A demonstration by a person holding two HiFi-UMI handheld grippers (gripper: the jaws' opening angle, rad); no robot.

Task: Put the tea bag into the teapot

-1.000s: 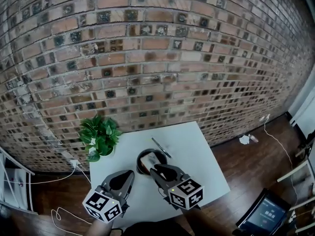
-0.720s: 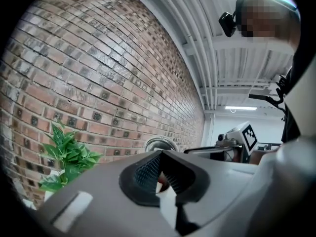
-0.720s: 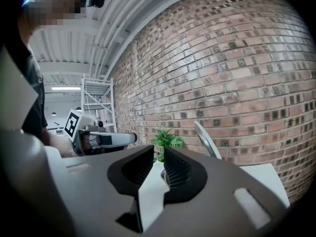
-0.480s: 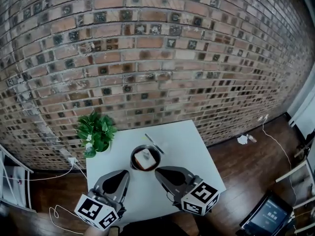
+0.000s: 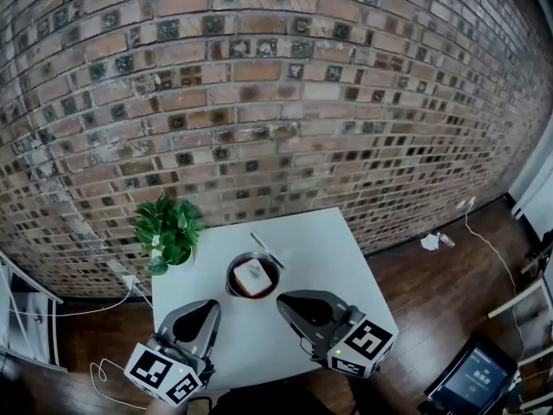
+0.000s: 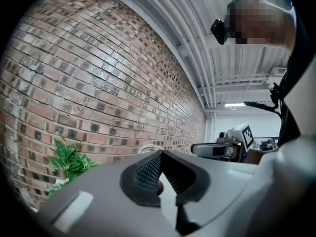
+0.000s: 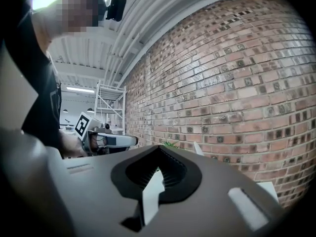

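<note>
In the head view a dark round teapot [image 5: 233, 284] stands open on the white table [image 5: 346, 258]. A white tea bag [image 5: 252, 274] lies inside it. My left gripper [image 5: 210, 308] hovers near the table's front left, short of the teapot, with its jaws closed together and nothing between them. My right gripper [image 5: 282, 300] is just to the front right of the teapot, also shut and empty. In the left gripper view the gripper [image 6: 160, 153] points above the table towards the brick wall. The right gripper [image 7: 158, 148] shows the same in its own view.
A potted green plant [image 5: 166, 233] stands at the table's back left corner. A thin dark stick-like item [image 5: 266, 249] lies just behind the teapot. The brick wall [image 5: 259, 102] runs close behind the table. Cables lie on the wooden floor [image 5: 449, 284].
Both grippers have drawn back from the teapot towards the person. The right gripper, which was over the teapot's front edge, now clears it and the tea bag inside is in full view.
</note>
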